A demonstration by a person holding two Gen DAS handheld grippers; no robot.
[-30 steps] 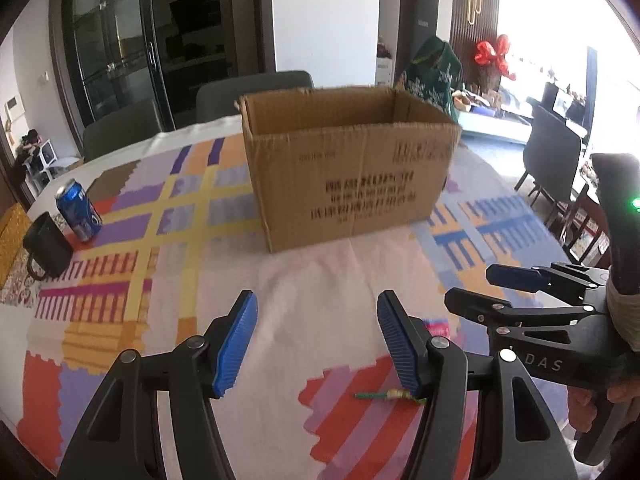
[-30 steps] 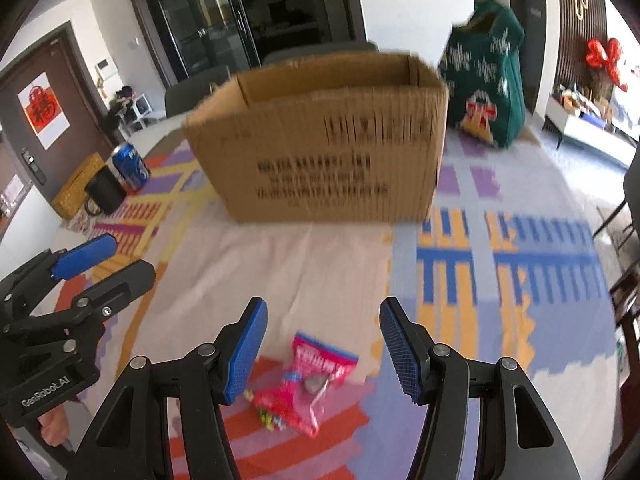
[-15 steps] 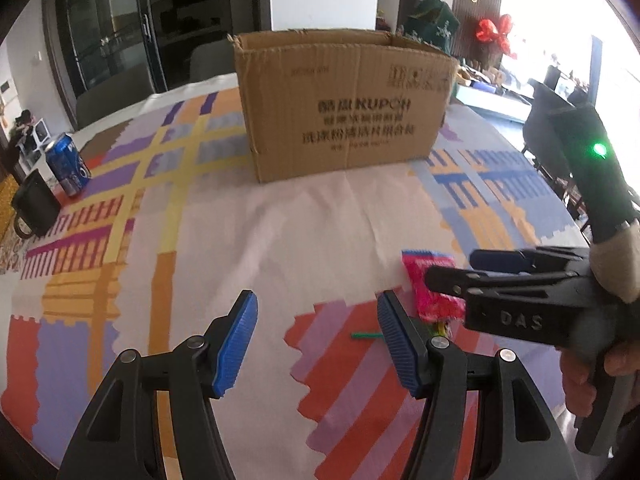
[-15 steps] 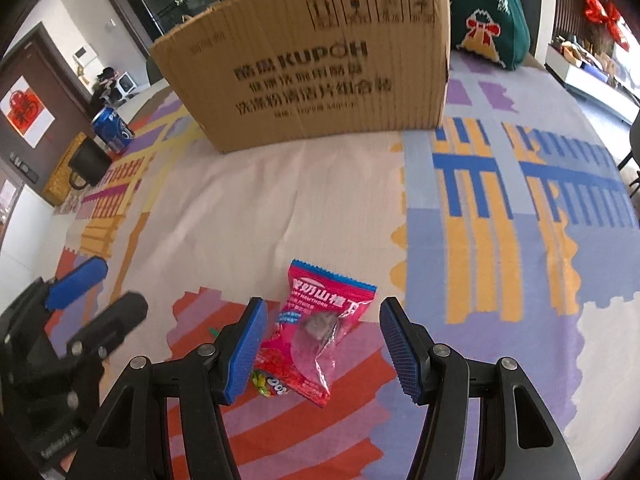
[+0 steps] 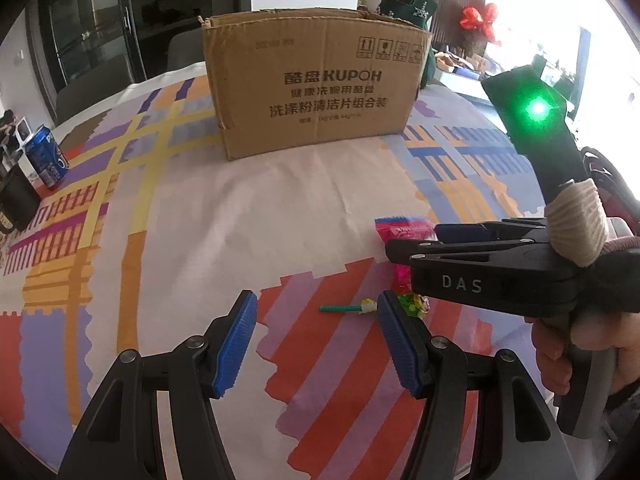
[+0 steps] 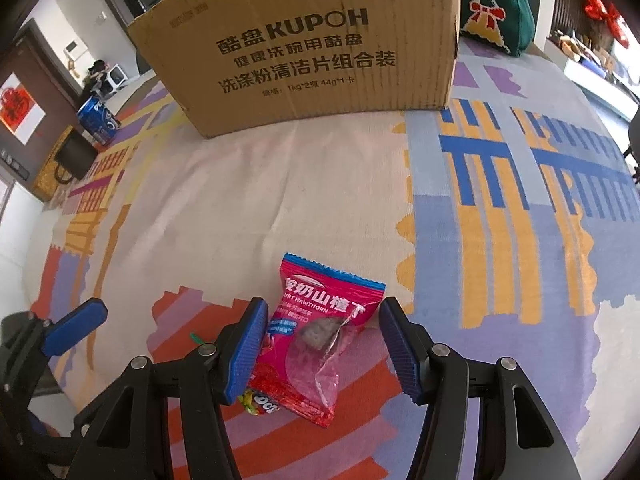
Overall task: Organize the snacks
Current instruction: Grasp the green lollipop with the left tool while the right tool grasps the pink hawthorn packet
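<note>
A pink snack packet (image 6: 320, 336) lies flat on the patterned tablecloth. My right gripper (image 6: 322, 350) is open, low over it, with the packet between its blue pads. A small candy with a yellow-green wrapper (image 6: 256, 406) lies partly under the packet's near end. In the left wrist view the packet (image 5: 402, 236) lies partly hidden behind the right gripper (image 5: 416, 244). A green stick with a small wrapped sweet (image 5: 348, 308) lies just ahead of my left gripper (image 5: 316, 338), which is open and empty. The open cardboard box (image 6: 308, 48) stands farther back.
A blue soda can (image 5: 46, 156) and a black mug (image 5: 16, 204) stand at the table's left edge. A green Christmas bag (image 6: 496, 4) stands behind the box to the right. Chairs stand beyond the far table edge.
Both grippers have moved forward and down toward the table. My right gripper has closed in on the pink packet, which now sits between its pads.
</note>
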